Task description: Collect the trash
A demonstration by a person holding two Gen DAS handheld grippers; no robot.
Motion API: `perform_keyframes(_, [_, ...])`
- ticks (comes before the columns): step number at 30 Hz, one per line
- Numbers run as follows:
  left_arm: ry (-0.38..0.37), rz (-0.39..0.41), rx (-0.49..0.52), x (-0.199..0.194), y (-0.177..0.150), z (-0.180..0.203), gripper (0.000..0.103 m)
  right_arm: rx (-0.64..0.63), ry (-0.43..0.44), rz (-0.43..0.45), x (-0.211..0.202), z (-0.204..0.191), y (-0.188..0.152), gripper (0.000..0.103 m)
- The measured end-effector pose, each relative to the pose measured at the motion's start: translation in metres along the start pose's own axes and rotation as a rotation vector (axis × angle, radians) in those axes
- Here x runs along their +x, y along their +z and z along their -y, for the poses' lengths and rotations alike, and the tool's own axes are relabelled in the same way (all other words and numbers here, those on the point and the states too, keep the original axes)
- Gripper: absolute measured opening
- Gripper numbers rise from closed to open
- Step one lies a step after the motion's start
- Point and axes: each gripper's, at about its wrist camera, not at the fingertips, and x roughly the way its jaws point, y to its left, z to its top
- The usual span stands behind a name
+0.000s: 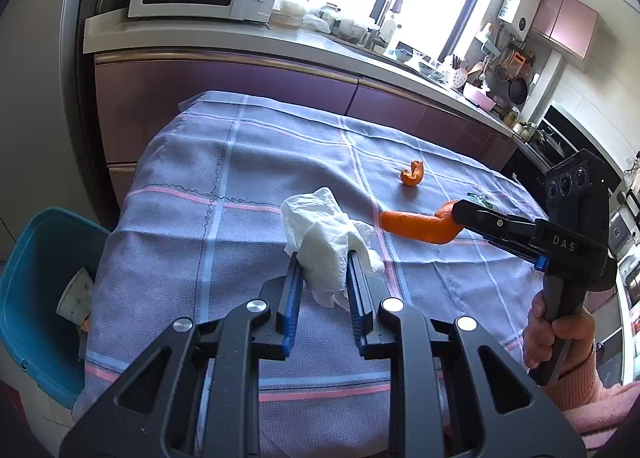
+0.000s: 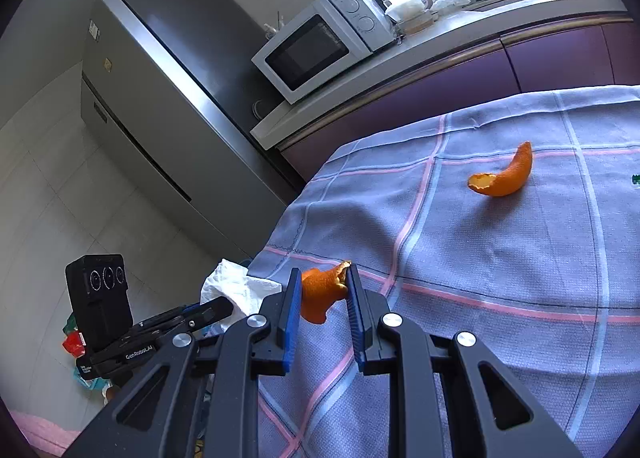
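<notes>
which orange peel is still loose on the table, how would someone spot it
Start at the checked tablecloth below the microwave. Out in the open middle of it lies a curled peel, touching nothing. The other peel is between the right gripper's fingers, beside the white tissue.

Table [image 1: 168, 217] under checked blue cloth [image 1: 280, 145], curled orange peel [image 1: 412, 173] lying on it

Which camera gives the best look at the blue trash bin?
The left wrist view: the blue trash bin shows its rim and some contents left of the table. The right wrist view shows only colourful scraps behind the left gripper.
</notes>
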Motion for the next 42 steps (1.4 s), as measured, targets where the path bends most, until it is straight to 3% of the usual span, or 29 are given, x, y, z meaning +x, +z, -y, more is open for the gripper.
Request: perform_keyframes(42, [0.16,0.064,-0.105,-0.058,-0.024,-0.066,0.022,-0.094,0.132,-0.123,0.069,-0.061,-0.001,0.02])
